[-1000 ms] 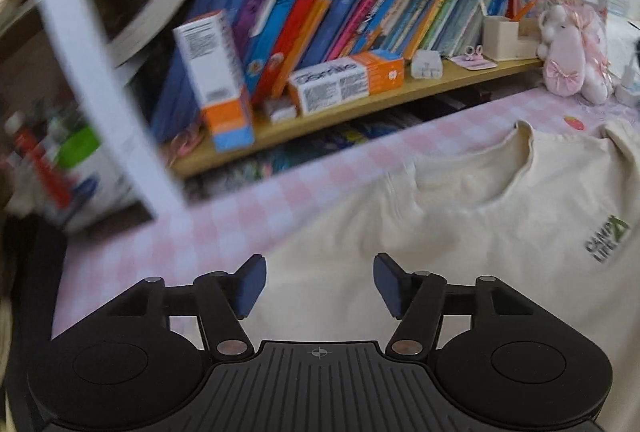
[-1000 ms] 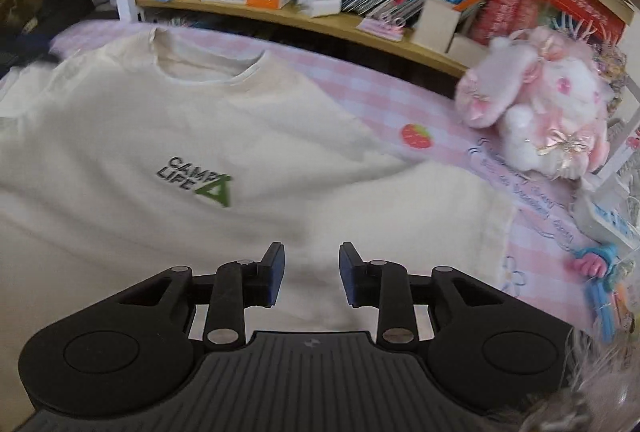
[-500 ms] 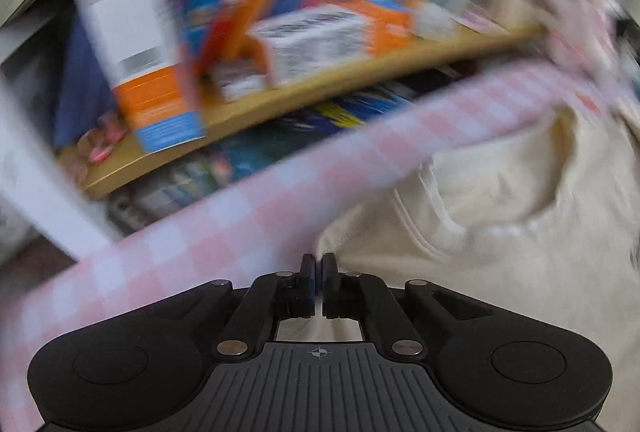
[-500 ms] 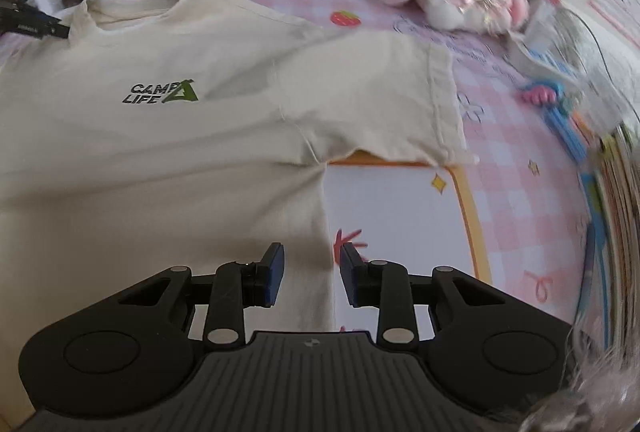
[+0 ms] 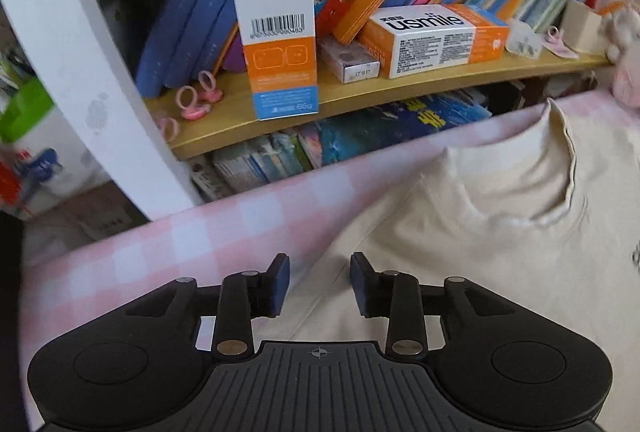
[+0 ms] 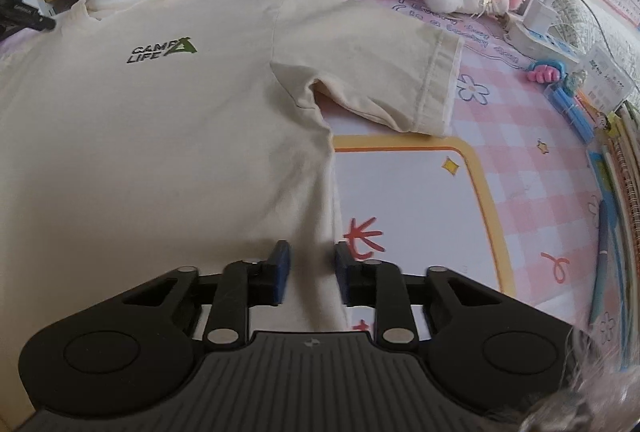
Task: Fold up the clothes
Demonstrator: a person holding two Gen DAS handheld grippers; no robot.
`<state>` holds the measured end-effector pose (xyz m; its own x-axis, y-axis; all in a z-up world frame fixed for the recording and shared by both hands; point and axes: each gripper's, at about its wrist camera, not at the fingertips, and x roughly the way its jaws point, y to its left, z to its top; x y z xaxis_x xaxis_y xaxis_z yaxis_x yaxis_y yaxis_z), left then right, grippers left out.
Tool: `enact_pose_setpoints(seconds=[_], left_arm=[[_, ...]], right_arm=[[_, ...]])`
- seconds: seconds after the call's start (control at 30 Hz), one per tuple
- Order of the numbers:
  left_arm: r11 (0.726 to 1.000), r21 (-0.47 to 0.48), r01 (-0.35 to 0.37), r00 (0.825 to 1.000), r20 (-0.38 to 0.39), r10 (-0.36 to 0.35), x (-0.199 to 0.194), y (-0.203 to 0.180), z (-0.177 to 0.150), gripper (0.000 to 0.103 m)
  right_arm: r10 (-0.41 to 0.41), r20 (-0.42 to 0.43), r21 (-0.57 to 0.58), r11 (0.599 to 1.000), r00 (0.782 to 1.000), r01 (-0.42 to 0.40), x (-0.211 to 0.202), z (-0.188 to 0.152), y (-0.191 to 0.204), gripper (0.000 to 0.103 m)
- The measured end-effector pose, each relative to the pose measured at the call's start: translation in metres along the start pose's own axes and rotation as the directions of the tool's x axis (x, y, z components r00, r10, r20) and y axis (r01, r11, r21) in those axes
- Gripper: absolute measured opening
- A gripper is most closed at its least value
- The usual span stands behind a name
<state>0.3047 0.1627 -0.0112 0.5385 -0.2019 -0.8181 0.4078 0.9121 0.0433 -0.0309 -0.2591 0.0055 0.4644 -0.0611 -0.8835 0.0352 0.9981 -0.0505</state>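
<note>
Across the pink checked tabletop [image 6: 532, 136], cream T-shirt [image 6: 160, 136] lies flat, face up; left gripper [image 5: 319, 282] and right gripper [image 6: 308, 270] spread, holding nothing.

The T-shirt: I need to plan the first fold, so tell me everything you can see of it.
The T-shirt is cream, soft-looking knit with a ribbed round collar and a small green and black CAMP LIFE print on the chest. It lies front up, spread nearly flat on the pink checked table cover, one short sleeve out sideways, slightly creased at the armpit. The open right gripper straddles its side edge; the open left gripper is over its shoulder.
</note>
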Motion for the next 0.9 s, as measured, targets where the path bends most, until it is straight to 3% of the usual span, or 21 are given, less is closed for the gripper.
enact_pose_setpoints(seconds=[0.13, 0.27, 0.37, 0.4, 0.47, 0.5, 0.53, 0.63, 0.9], left_arm=[[1.000, 0.014, -0.006, 1.000, 0.011, 0.006, -0.018, 0.014, -0.015, 0.045], [0.999, 0.019, -0.027, 0.999, -0.043, 0.028, -0.015, 0.024, -0.027, 0.045], [1.000, 0.013, -0.029, 0.999, -0.035, 0.029, -0.012, 0.024, -0.031, 0.044], [1.000, 0.000, -0.017, 0.999, -0.028, 0.017, -0.012, 0.024, -0.031, 0.041], [1.000, -0.017, 0.017, 1.000, -0.017, -0.018, -0.012, 0.022, -0.033, 0.010], [1.000, 0.002, 0.000, 1.000, -0.016, 0.001, -0.010, 0.018, -0.031, 0.005], [0.999, 0.028, -0.033, 0.999, -0.011, 0.033, -0.009, 0.013, -0.030, 0.005], [0.995, -0.022, -0.094, 0.996, -0.005, 0.094, -0.002, 0.020, -0.020, 0.005], [0.984, -0.049, -0.174, 0.985, -0.020, 0.173, 0.014, 0.029, 0.004, 0.006]], right_arm=[[-0.013, -0.002, 0.030, 0.999, 1.000, 0.013, 0.001, -0.002, -0.011, 0.012], [-0.004, 0.003, 0.037, 0.999, 1.000, 0.004, 0.001, -0.003, -0.013, 0.012], [-0.001, 0.006, 0.042, 0.999, 1.000, 0.001, 0.001, -0.003, -0.014, 0.012], [-0.004, 0.005, 0.040, 0.999, 1.000, 0.004, 0.001, -0.003, -0.013, 0.012], [-0.012, 0.003, 0.034, 0.999, 1.000, 0.012, 0.001, -0.002, -0.010, 0.012], [-0.016, 0.002, 0.031, 0.999, 1.000, 0.016, 0.001, -0.002, -0.009, 0.012], [-0.019, 0.002, 0.029, 0.999, 1.000, 0.019, 0.001, -0.002, -0.008, 0.012], [-0.023, 0.012, 0.035, 0.999, 1.000, 0.022, 0.002, -0.001, -0.006, 0.011], [-0.020, 0.035, 0.008, 1.000, 0.999, 0.020, 0.013, 0.015, 0.007, 0.007]])
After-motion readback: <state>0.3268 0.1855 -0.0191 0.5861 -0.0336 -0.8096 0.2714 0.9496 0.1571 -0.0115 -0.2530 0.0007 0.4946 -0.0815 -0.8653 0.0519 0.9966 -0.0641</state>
